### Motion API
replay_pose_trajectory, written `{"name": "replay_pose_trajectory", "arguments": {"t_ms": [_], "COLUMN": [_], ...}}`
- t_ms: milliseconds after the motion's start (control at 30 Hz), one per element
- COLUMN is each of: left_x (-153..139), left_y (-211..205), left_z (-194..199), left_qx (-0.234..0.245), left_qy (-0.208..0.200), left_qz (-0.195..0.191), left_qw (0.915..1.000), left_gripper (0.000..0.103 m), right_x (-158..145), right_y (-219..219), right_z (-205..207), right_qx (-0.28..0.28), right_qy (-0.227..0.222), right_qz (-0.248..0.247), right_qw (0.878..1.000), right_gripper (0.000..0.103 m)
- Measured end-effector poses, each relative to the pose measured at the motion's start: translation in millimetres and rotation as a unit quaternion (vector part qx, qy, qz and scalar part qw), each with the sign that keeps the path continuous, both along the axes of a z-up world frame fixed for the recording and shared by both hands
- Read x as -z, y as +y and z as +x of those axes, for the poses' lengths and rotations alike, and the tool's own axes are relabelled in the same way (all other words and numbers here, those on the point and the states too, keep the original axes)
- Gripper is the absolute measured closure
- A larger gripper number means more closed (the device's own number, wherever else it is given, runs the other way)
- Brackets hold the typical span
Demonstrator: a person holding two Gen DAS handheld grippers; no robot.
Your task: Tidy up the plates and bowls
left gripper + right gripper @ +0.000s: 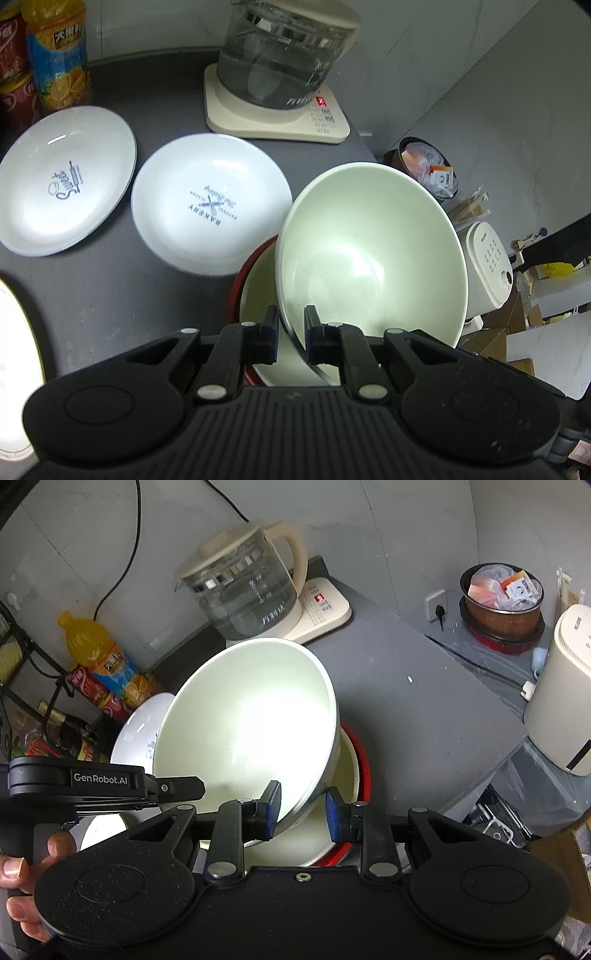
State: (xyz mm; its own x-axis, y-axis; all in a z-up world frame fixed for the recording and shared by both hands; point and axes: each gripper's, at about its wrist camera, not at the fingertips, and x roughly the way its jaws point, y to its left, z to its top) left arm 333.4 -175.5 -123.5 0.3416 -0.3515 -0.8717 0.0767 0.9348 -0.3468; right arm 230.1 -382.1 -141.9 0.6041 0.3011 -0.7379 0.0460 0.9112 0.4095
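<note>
A large white bowl (369, 251) (247, 731) hangs tilted, its mouth toward both cameras, just above a red-rimmed bowl (235, 295) (366, 764) with a cream inside on the dark counter. My left gripper (291, 321) (195, 788) is shut on the near left part of the white bowl's rim. My right gripper (301, 808) pinches the rim lower right, one pad inside and the other against the outer wall. A white "Sweet" plate (66, 181) and a white "BAKERY" plate (210, 203) lie flat to the left.
A glass kettle (280, 55) (247, 590) on its cream base stands behind the bowls. Juice bottle (55, 55) (99, 653) and cans stand far left. Another plate (14, 350) lies near left. The counter edge (480, 768) drops off right, with a white appliance (565, 686) beyond.
</note>
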Motion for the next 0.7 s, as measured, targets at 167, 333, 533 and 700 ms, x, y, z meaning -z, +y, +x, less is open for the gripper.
{"name": "replay_pose_trajectory", "arguments": {"t_ms": [167,333,533,700], "left_x": [10,23,25,22], "left_y": [2,3,0,1], "left_z": [-1,0,3,3], "left_qx": [-0.004,-0.005,0.0,0.003], "left_qy": [0.015,0.036,0.042,0.043], "left_qz": [0.005,0.006,0.004,0.01], "left_qw": [0.9999,0.9993,0.9991,0.999], "left_gripper": [0.091,0.091,0.09,0.087], "right_x": [9,15,15,15], "right_y": [3,1,2,3], "right_z": [2,3,5,6], "right_qx": [-0.004,-0.002,-0.007,-0.006], "right_qy": [0.021,0.032,0.039,0.039], "right_qz": [-0.001,0.003,0.001,0.003], "right_qw": [1.0,0.999,0.999,0.999], "right_gripper": [0.077,0.076,0.076,0.076]}}
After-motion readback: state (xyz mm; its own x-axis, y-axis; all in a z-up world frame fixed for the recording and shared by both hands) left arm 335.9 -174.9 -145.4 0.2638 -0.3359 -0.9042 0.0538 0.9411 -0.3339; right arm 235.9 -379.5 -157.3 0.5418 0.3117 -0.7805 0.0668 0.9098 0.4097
